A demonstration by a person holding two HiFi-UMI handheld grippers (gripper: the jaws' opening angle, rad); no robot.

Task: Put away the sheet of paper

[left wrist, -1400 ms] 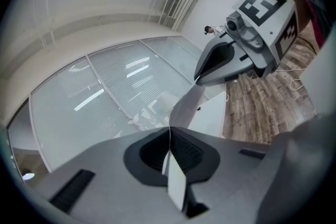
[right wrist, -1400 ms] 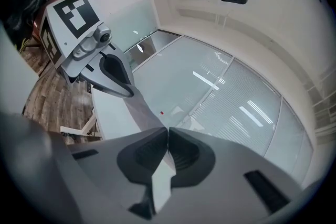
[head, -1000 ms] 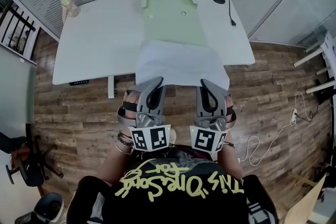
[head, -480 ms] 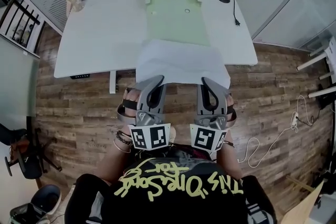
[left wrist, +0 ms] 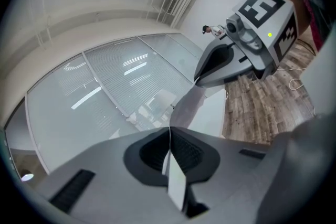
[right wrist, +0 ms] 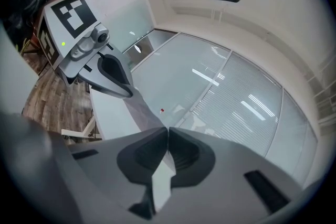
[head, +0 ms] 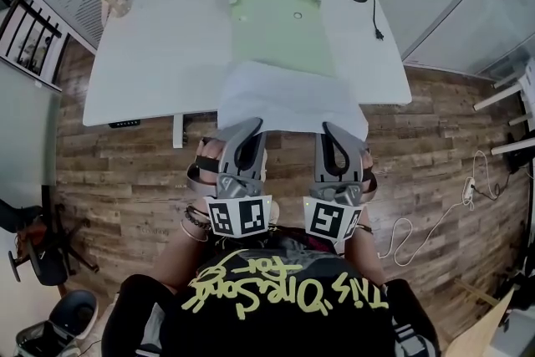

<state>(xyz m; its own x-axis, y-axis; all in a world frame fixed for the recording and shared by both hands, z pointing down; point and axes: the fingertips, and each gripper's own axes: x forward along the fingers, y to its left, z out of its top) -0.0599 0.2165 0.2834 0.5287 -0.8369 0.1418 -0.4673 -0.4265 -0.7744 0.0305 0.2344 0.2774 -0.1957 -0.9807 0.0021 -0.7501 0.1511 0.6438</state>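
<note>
Both tools are clenched on the sheet of paper (head: 288,92). The left gripper (head: 248,128) pinches its near edge toward one corner and the right gripper (head: 333,131) pinches the same edge toward the other, so the paper spans the gap between them. In the left gripper view the jaws of the left gripper (left wrist: 169,132) are pressed together with the thin white sheet (left wrist: 185,107) caught edge-on between the pads. The right gripper view shows the same for the right gripper (right wrist: 167,132), with the paper (right wrist: 143,108) running sideways toward its partner. Ahead of the tips the sheet reaches forward over the near rim of the white table (head: 150,54), and its far edge lies on or just over a long green pad (head: 280,12); whether that pad is a tray or a folder I cannot tell. The sheet is likely very light and limp. It sags between the grips, bends under its own weight and probably creases or tears if the two tools pull apart or twist against each other. The smooth surface may slip from a shallow bite, so holding well inside the edge near both corners, with the tools level and evenly spaced, seems the safest hold.
</note>
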